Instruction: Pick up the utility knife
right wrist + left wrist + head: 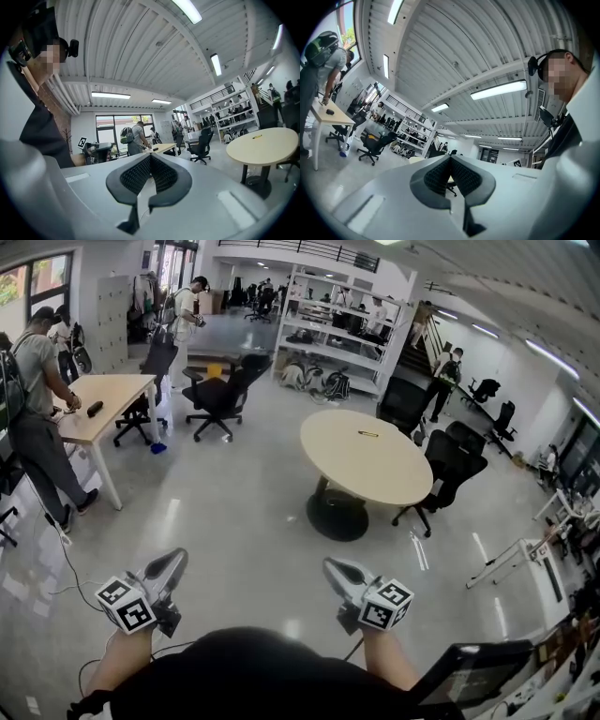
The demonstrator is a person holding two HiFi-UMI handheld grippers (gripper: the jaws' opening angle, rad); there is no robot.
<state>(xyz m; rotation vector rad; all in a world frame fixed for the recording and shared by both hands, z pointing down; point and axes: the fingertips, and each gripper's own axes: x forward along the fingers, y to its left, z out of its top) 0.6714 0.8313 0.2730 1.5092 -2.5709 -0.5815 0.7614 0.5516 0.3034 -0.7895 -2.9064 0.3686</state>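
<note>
Both jaws clenched, nothing held: left gripper [176,561], right gripper [334,567], bottom of frame. Utility knife [367,434] presumed the small yellow item on round desk [375,470], centre right. Jaws to be opened before approach.

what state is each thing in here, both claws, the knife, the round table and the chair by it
left claw: shut, nothing between the jaws
right claw: shut, nothing between the jaws
utility knife: lying flat on the round table, far from both claws
round table: standing, bears the knife
black chair: upright, nobody in it
</note>
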